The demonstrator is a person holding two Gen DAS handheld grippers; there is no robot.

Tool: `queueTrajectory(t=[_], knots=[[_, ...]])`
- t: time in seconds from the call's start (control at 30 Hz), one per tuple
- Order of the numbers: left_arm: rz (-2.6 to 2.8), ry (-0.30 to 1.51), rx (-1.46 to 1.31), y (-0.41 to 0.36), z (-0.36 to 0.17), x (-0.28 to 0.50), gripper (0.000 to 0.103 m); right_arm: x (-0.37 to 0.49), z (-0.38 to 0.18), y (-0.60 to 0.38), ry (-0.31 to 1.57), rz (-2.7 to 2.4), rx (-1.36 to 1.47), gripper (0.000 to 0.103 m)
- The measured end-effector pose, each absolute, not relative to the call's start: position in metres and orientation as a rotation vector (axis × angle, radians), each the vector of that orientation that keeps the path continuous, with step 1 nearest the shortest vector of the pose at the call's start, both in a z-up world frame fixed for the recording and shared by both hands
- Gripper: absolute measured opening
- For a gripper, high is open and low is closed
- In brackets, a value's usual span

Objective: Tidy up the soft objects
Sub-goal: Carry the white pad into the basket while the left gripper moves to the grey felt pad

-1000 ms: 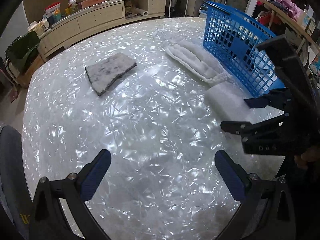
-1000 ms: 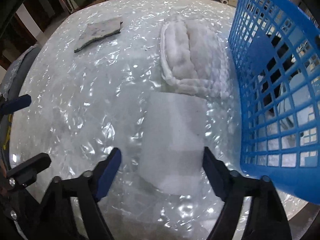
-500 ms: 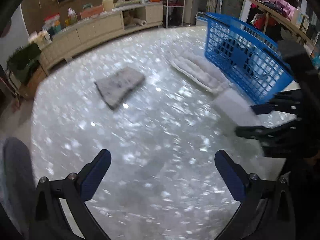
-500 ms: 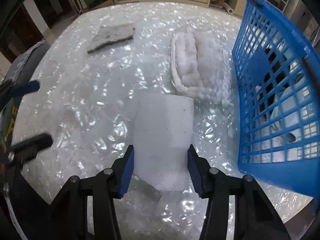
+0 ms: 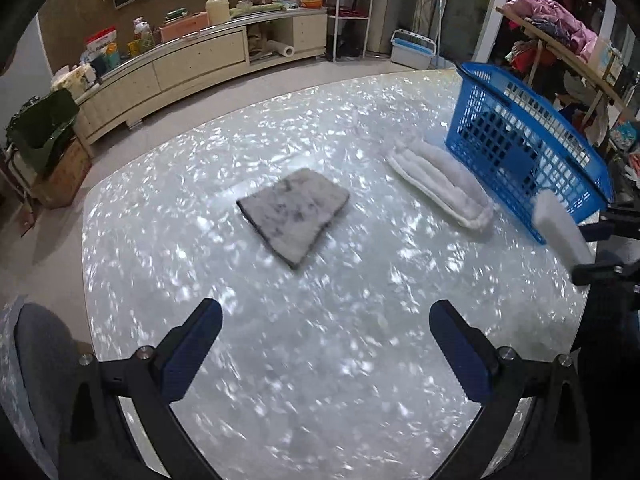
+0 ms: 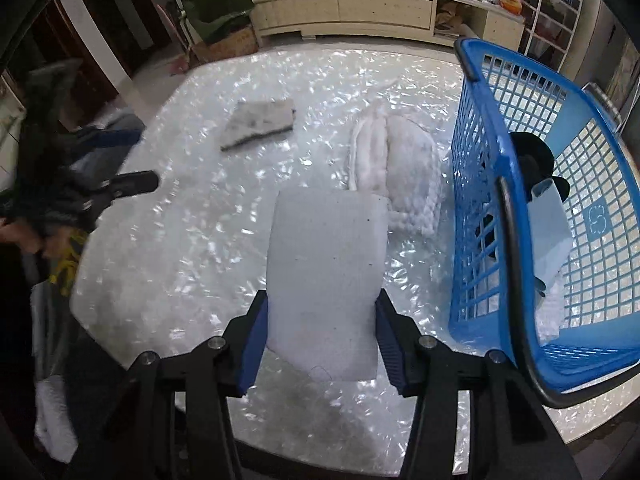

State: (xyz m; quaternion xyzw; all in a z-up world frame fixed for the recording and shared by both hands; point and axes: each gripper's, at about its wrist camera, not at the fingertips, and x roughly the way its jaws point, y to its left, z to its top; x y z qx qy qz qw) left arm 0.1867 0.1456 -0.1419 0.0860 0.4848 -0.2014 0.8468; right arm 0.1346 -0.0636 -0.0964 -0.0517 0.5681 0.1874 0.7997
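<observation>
My right gripper (image 6: 320,336) is shut on a white foam block (image 6: 326,272) and holds it above the shiny table (image 6: 192,240), left of the blue basket (image 6: 528,240). From the left wrist view the same block (image 5: 560,228) shows at the right edge, pinched between the right gripper's fingers (image 5: 600,268). My left gripper (image 5: 324,348) stands open over the near table with nothing between its fingers. A grey cloth pad (image 5: 294,212) lies mid-table. A white fluffy pad (image 5: 440,184) lies beside the basket (image 5: 528,152). The basket holds a black object and some pale items (image 6: 548,216).
A long cream cabinet (image 5: 192,56) with clutter runs along the far wall. A white wire shelf (image 5: 352,4) and a rack of clothes (image 5: 560,28) stand behind the table. The table edge (image 6: 280,452) is close below the right gripper.
The right gripper closed on the white foam block and lifted it off the table. The left gripper pulled back and rose, staying open, so more of the table shows.
</observation>
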Motion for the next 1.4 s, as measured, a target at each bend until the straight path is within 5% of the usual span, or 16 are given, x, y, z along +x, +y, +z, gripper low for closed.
queueTrajectory(t=[0.53,0.8,1.13,1.4], knots=[[-0.448,1.045,0.214,0.166,-0.161,0.289,0.103,0.141,-0.027,-0.116,1.075,0.342,-0.151,0.048],[-0.494,1.103,0.236,0.161,-0.196,0.323,0.086,0.154,-0.02,-0.171,1.06,0.189,-0.163,0.048],[-0.494,1.129,0.222,0.157,-0.221,0.354,0.085,0.16,-0.024,-0.193,1.064,0.136,-0.153,0.048],[-0.504,1.12,0.236,0.15,-0.221,0.36,0.057,0.172,-0.033,-0.199,1.099,0.158,-0.151,0.049]])
